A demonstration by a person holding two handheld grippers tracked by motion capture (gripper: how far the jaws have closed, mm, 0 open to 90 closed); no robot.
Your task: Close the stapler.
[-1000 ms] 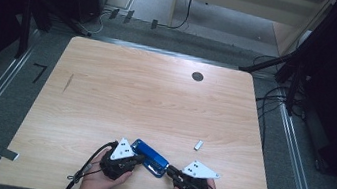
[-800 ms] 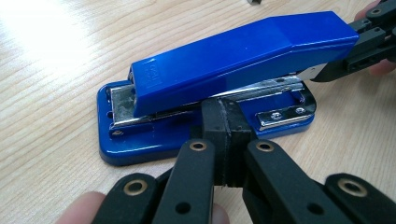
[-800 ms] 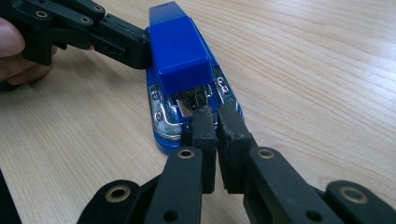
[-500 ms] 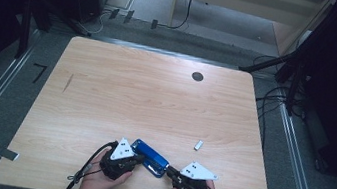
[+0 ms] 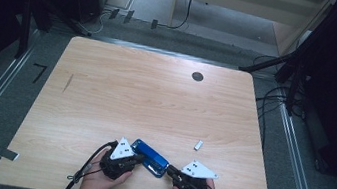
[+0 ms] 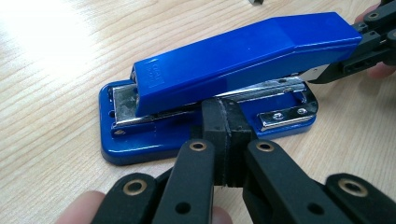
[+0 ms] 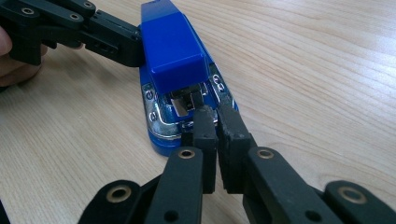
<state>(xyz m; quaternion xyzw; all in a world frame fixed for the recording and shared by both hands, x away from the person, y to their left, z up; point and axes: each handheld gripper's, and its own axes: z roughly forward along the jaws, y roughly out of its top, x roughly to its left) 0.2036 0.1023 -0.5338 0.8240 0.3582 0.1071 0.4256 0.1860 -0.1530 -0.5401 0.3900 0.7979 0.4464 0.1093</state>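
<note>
A small white piece [image 5: 198, 144] lies nearby on the table [image 5: 155, 102]. The stapler [image 5: 149, 157] sits between both tongs: left tongs [image 6: 224, 122] and right tongs [image 7: 215, 120], each pressed together, touching its side and front end.

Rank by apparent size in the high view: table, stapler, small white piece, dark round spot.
1. table
2. stapler
3. dark round spot
4. small white piece
The last two look close; the spot lies farther off, so that order is unsure.

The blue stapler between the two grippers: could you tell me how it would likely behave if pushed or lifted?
The blue stapler looks rigid, and its flat base should slide rather than roll. Its hinged top arm sits raised, so it would probably pivot under pressure. Glossy plastic may slip between the jaws.
</note>
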